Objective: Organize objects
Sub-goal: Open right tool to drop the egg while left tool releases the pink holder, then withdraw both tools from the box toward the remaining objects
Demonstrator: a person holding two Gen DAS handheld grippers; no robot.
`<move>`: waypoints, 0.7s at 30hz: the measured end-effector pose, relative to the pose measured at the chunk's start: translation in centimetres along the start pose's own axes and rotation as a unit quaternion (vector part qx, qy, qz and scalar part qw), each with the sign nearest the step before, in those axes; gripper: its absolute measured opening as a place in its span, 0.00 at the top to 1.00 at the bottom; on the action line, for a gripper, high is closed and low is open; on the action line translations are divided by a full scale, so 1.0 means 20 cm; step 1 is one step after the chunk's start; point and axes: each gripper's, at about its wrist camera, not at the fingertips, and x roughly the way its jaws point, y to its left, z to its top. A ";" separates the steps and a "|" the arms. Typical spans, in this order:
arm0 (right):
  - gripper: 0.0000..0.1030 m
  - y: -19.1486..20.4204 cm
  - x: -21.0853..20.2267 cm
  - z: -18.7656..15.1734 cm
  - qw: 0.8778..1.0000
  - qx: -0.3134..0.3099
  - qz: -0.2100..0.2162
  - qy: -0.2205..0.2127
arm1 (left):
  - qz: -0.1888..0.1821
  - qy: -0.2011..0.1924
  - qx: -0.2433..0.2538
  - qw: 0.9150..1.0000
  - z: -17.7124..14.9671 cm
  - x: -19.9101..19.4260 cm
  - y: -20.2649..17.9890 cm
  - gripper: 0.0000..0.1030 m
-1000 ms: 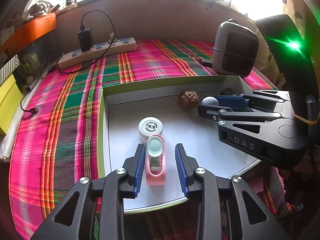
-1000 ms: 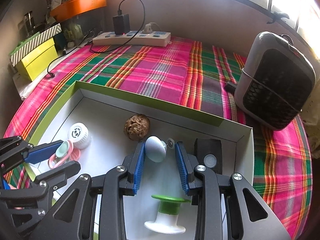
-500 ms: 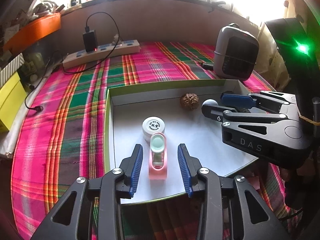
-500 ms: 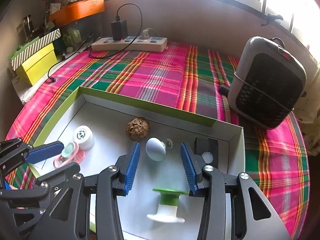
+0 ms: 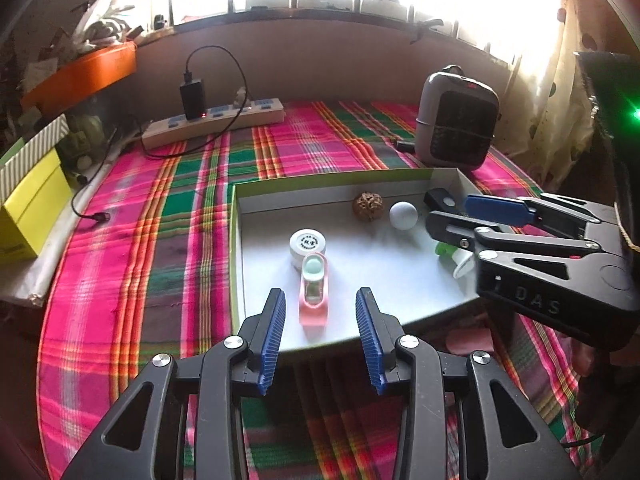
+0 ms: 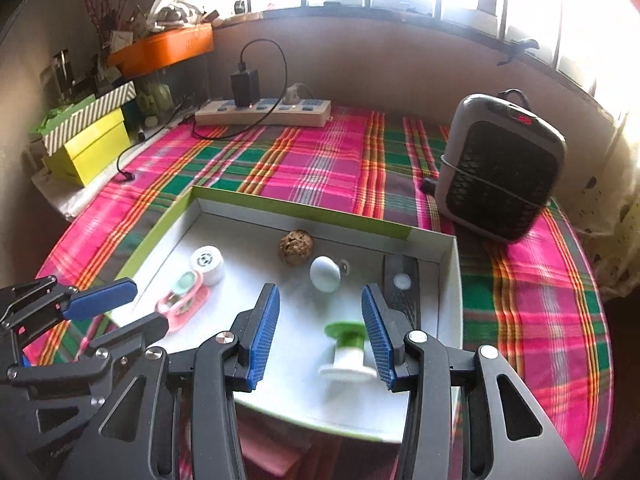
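A white tray with a green rim (image 5: 240, 264) (image 6: 450, 280) lies on the plaid cloth. In it lie a pink case with a mint lid (image 5: 314, 292) (image 6: 182, 300), a white round jar (image 5: 307, 245) (image 6: 208, 264), a brown walnut (image 5: 367, 206) (image 6: 296, 246), a pale egg-shaped knob (image 5: 403, 215) (image 6: 325, 274), a black device (image 6: 402, 288) and a green-and-white spool (image 6: 348, 350). My left gripper (image 5: 320, 340) is open and empty, just behind the pink case. My right gripper (image 6: 320, 330) is open and empty, above the tray's near part, behind the knob.
A grey heater (image 5: 456, 120) (image 6: 500, 168) stands at the back right. A power strip with a black charger (image 5: 216, 120) (image 6: 264, 112) lies by the back wall. A yellow box (image 5: 32, 204) (image 6: 88, 152) sits at the left. An orange shelf (image 6: 164, 48) hangs above.
Both grippers have drawn back and up from the tray. The right one opened wider and let the knob lie; the left one backed off from the pink case.
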 end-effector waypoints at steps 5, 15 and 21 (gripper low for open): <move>0.57 0.00 -0.08 -0.06 1.000 0.015 -0.001 -0.009 | 0.002 -0.005 0.003 1.000 -0.04 -0.06 -0.01 0.66; 0.57 -0.03 -0.23 -0.25 0.999 0.047 -0.021 -0.014 | -0.015 -0.016 -0.015 1.000 -0.18 -0.17 0.03 0.66; 0.57 -0.03 -0.30 -0.39 0.997 0.072 -0.031 -0.009 | -0.032 -0.011 -0.018 0.999 -0.26 -0.18 0.06 0.66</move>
